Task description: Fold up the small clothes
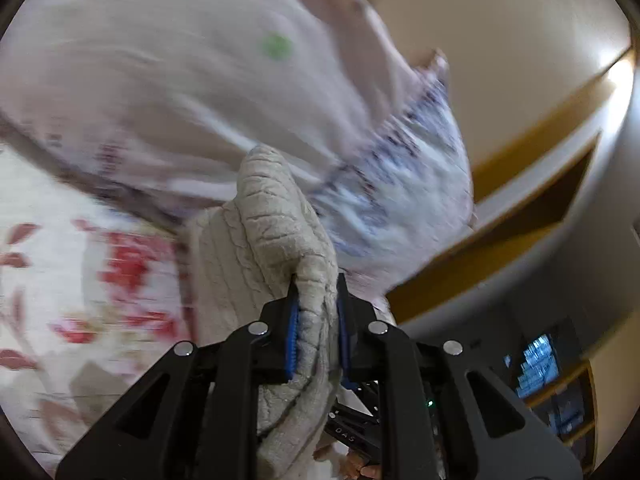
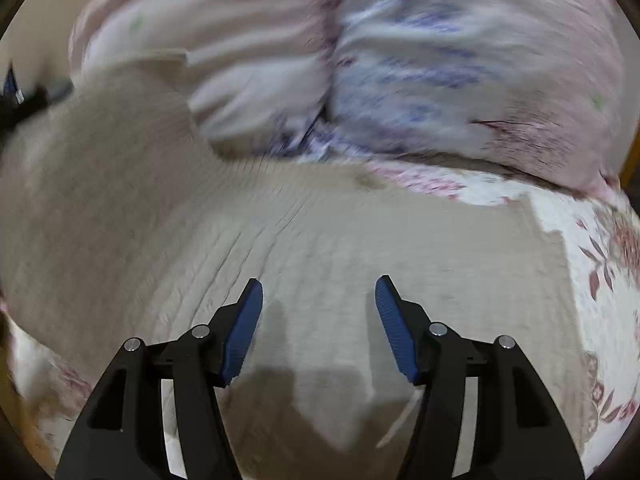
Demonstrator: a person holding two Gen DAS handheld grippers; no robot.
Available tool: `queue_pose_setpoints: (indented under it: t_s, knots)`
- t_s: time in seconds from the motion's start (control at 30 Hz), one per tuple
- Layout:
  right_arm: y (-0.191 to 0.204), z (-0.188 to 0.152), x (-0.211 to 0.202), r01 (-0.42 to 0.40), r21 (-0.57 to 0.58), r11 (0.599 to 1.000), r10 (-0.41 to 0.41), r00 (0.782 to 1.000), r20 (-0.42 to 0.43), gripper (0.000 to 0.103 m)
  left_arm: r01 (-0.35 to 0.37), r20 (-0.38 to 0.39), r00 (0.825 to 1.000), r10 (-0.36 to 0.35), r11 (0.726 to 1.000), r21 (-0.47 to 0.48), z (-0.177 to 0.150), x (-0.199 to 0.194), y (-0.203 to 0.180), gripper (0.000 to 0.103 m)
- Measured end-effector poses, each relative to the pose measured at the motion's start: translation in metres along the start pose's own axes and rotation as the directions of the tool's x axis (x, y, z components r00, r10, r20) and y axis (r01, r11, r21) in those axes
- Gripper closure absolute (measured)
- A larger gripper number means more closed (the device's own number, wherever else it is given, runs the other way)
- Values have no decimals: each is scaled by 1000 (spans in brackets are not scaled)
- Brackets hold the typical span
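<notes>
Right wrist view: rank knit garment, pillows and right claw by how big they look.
1. Knit garment, filling the middle of the frame.
2. Pillows, across the top, blurred.
3. Right claw, open; nearness to the camera inflates it, so true size is unsure.

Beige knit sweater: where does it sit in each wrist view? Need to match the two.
Left wrist: the beige knit sweater is centre frame, a bunched fold pinched in the left gripper.
Right wrist: the sweater lies spread across the middle and left, under the open right gripper.
Shared landmark: the blue-patterned pillow behind it, on the floral bedsheet.
</notes>
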State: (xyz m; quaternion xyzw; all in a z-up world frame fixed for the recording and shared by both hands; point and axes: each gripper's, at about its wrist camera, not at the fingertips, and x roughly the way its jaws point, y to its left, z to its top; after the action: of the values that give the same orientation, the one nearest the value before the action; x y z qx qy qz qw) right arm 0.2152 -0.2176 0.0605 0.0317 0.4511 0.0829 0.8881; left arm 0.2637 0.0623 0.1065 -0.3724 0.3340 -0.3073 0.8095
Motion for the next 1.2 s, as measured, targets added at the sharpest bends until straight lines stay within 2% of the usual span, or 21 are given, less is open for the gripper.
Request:
queue_pose_setpoints:
  t_s: [0.17,0.33,0.37,0.4,0.43,0.5,0.57,0.6,0.63,0.7,0.73,0.77,0.8,0.83,0.87,0.93,0.97,1.03,1.2]
  knots:
    - [-55,-4,-37,-2,123,992,-3,999,46,42,81,-80,994,-78,996,34,-15,58,-39,88]
    - [-110,-20,-54,45,241,970,-59,997,54,42,95,-193,977,-87,995,33,-54,127,-56,89]
    - [-124,-24,-57,48,279,959,-65,997,52,42,94,-226,970,-87,995,19,-67,144,-54,90]
    - [-132,-27,-58,49,302,952,-68,996,52,42,94,-245,965,-88,996,10,-72,155,-54,95]
    - [-138,-28,-60,49,320,946,-69,996,53,42,104,-283,954,-103,995,-9,-82,173,-54,99]
    - [-155,-32,-61,44,373,927,-68,996,52,42,145,-338,929,-151,988,-43,-95,192,-56,100]
    - [-168,-34,-65,18,407,913,-46,997,60,42,182,-372,910,-184,982,-42,-103,197,-66,90]
    - [-171,-35,-68,0,417,909,-31,997,68,42,207,-371,907,-199,978,-18,-103,194,-71,75]
    - [-173,-35,-71,-22,424,905,-12,997,77,42,222,-349,915,-202,975,18,-100,184,-77,61]
    - [-179,-33,-75,-128,452,882,89,990,108,42,219,-286,939,-193,974,64,-89,162,-80,43]
    - [-180,-31,-74,-187,468,864,147,982,119,42,207,-249,952,-180,975,84,-81,147,-79,37]
    - [-181,-28,-69,-272,494,826,240,962,128,42,179,-221,963,-153,979,100,-74,137,-76,35]
    - [-181,-26,-65,-310,506,805,287,950,124,42,138,-191,975,-114,984,115,-66,129,-73,34]
    - [-179,-23,-59,-347,520,780,338,934,117,42,61,-156,987,-39,988,142,-60,119,-67,33]
    - [-175,-20,-50,-379,538,753,391,915,98,42,-20,-132,990,43,986,168,-56,111,-61,33]
    - [-168,-13,-36,-388,562,731,437,898,52,39,-153,-93,981,173,969,193,-53,100,-46,33]
    - [-162,-10,-25,-369,576,729,446,895,9,39,-194,-86,973,213,962,192,-53,97,-38,33]
    - [-157,-8,-15,-357,586,727,455,890,-23,39,-251,-104,957,270,954,165,-54,92,-16,33]
    - [-152,-9,11,-405,660,632,567,823,-38,40,-288,-180,934,307,949,125,-64,97,13,33]
